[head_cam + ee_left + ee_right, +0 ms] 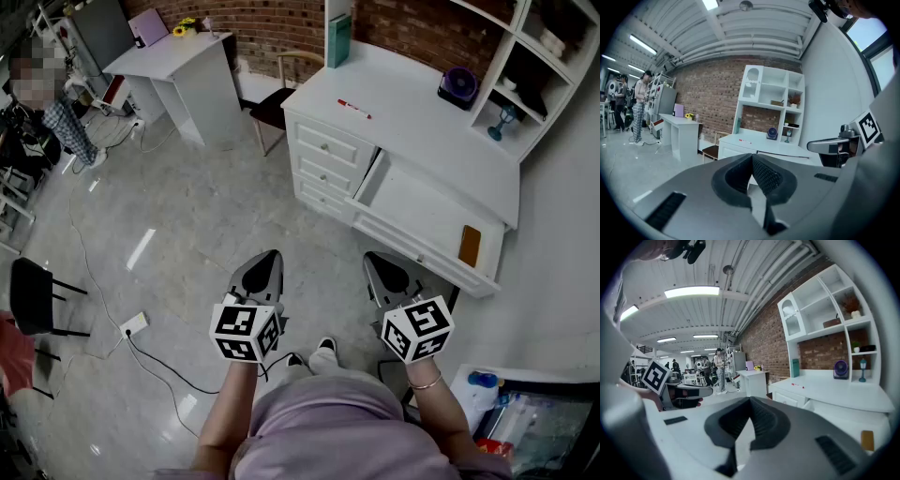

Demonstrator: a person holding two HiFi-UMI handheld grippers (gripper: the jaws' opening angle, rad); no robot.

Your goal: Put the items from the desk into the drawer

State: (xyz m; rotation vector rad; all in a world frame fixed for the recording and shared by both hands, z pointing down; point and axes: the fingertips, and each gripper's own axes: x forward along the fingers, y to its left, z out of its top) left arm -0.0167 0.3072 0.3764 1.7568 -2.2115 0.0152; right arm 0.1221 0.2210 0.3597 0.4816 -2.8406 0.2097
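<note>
Hovering left gripper (270,258) and right gripper (373,260), both pinched shut, empty.
Thin red pen (354,109) lies on the smooth white counter (412,131), well apart from both.

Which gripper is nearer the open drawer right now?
Right. The right gripper, jaws shut and empty, hovers just short of the front edge of the open drawer. The left gripper hangs farther left, over the floor.

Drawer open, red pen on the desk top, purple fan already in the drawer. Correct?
No: the purple fan is not in the drawer; the head view shows it on the desk top by the shelves. The drawer is open and the red pen lies on the desk top.
</note>
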